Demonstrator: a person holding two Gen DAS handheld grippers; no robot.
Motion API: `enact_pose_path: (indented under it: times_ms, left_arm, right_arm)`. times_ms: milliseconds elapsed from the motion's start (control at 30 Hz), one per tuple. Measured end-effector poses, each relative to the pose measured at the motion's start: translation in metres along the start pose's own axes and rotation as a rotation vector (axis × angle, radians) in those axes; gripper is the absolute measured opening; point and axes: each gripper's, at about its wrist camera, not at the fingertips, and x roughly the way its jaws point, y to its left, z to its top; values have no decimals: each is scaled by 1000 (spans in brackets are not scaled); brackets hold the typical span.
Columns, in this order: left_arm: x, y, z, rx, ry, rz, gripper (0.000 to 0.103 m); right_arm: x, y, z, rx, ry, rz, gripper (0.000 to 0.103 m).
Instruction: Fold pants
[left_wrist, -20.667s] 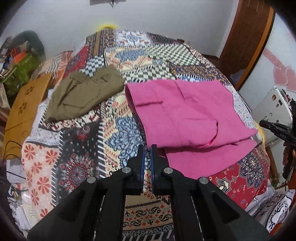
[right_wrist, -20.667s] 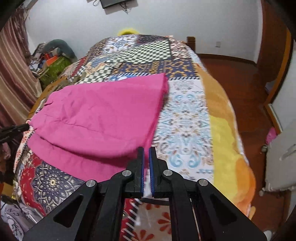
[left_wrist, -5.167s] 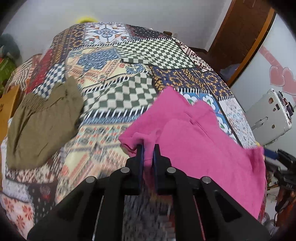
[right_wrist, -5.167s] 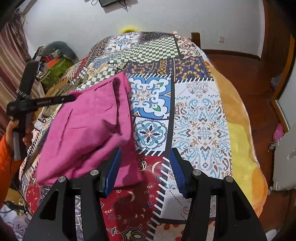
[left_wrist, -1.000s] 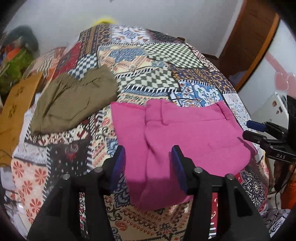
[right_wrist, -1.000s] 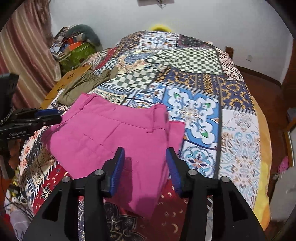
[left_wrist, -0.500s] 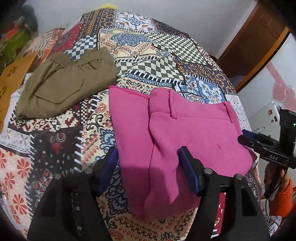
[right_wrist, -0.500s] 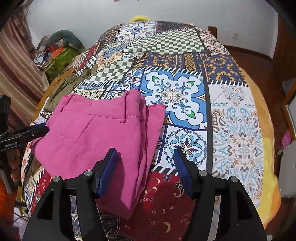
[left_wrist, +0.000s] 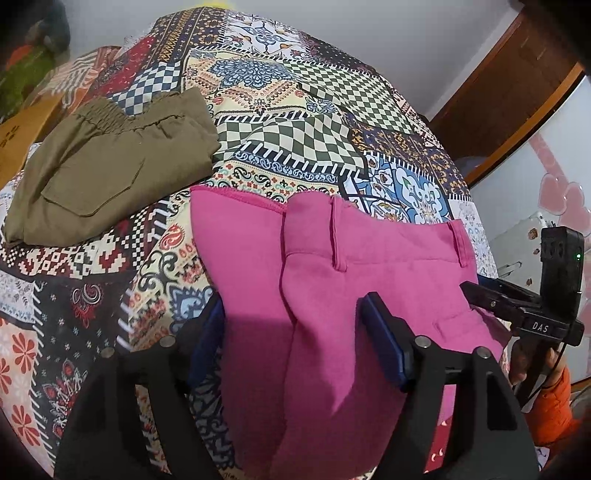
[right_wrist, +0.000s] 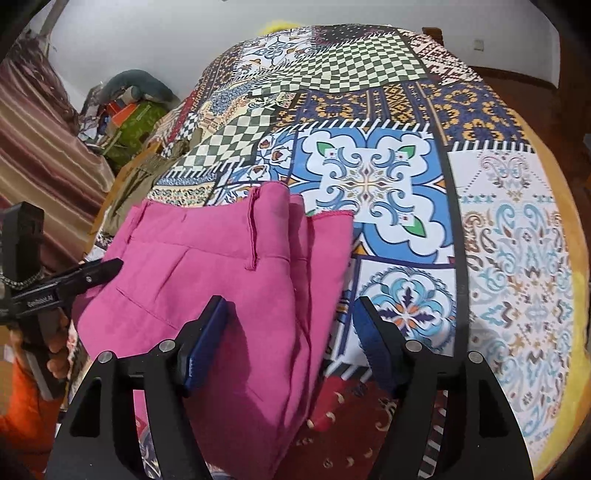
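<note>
Here we count one pair of pink pants (left_wrist: 332, 295), folded near the front edge of the patchwork bedspread (left_wrist: 295, 110), one olive pair (left_wrist: 103, 162) far left, and our left gripper (left_wrist: 295, 347) and right gripper (right_wrist: 291, 339) both spread wide, holding nothing.

Even, soft indoor light — fisheye bending with dark corners, edges blurred, centre sharp.
</note>
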Motion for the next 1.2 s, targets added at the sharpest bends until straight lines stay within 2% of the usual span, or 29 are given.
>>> enact_pose_path:
  times_ms: [100, 267, 433, 567, 733, 800, 1033, 1200]
  left_arm:
    - [0, 1, 0, -10, 3, -13, 73]
    - [-5, -7, -8, 32, 9, -34, 72]
    - [-7, -8, -12, 27, 8, -61, 66]
    - [-5, -6, -8, -3, 11, -94, 50]
    - [-10, -15, -6, 39, -12, -48, 32]
    - [-13, -16, -6, 53, -26, -34, 24]
    - [-30, -21, -3, 54, -67, -42, 18]
    - [-52, -34, -2, 99, -122, -19, 17]
  right_arm:
    - [2, 4, 2, -9, 1, 11, 67]
    - [0, 11, -1, -47, 4, 19, 65]
    - [-2, 10, -4, -50, 5, 46, 55]
    - [-1, 13, -2, -57, 2, 55, 47]
    - [-6, 9, 0, -40, -30, 49, 27]
    - [-9, 9, 1, -41, -45, 50, 23]
    - [-23, 24, 4, -104, -97, 15, 15]
    - [-35, 36, 5, -146, -127, 9, 14]
